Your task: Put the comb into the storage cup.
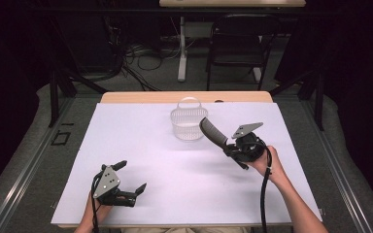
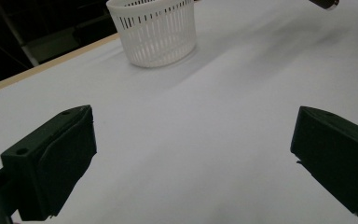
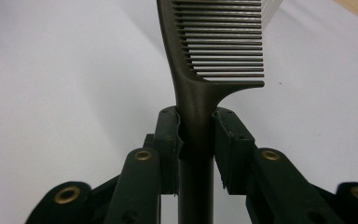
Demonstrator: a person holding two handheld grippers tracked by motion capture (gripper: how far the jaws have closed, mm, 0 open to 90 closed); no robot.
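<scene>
While right gripper [image 1: 227, 147] stays unreleased — jaws clamped on comb [image 1: 212, 132] handle, comb raised off table, teeth end pointing to 10 o'clock, tip just beside basket [image 1: 188, 124] rim. Left gripper [image 1: 132, 177] at 7 o'clock, jaws apart, nothing between. Judged: pickup done, drop into basket left. Basket looks empty.

The left tongs [image 1: 132, 175] are held low with jaws spread wide. The right tongs [image 1: 229, 148] are raised, jaws clamped, aimed forward and leftward.
</scene>
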